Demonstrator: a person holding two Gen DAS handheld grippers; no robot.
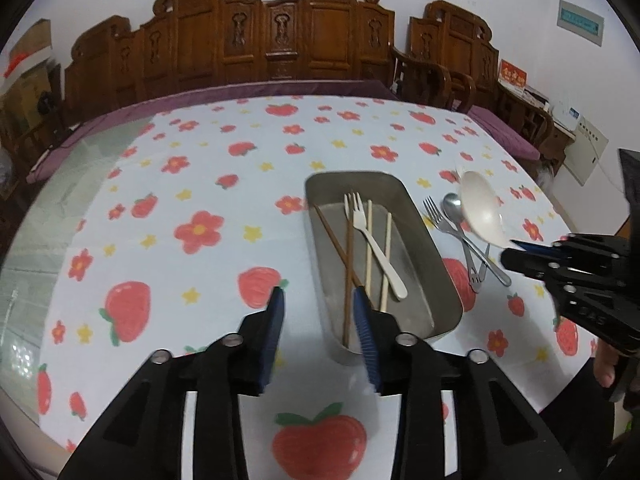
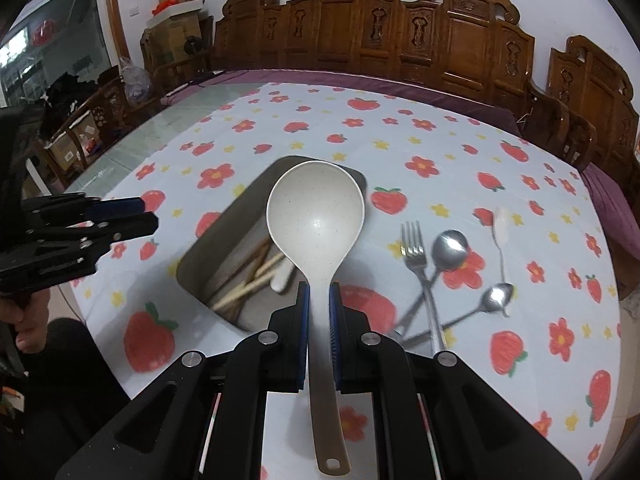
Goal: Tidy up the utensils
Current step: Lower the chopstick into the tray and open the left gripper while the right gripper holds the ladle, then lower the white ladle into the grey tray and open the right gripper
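Observation:
A metal tray (image 1: 440,272) on the strawberry tablecloth holds a white plastic fork (image 1: 372,240), brown chopsticks (image 1: 347,264) and pale chopsticks (image 1: 386,256). My right gripper (image 2: 319,296) is shut on the handle of a large white ladle (image 2: 316,216), held above the tray (image 2: 256,184); the ladle also shows in the left wrist view (image 1: 482,208). My left gripper (image 1: 318,300) is open and empty, just left of the tray's near end. A metal fork (image 2: 414,248), a big metal spoon (image 2: 450,246) and a small spoon (image 2: 498,296) lie right of the tray.
A carved wooden bench (image 2: 400,36) with a purple cushion runs along the far table edge. Cardboard boxes (image 2: 176,12) stand at the back left. A pale small spoon (image 2: 500,224), blurred, lies further right on the cloth.

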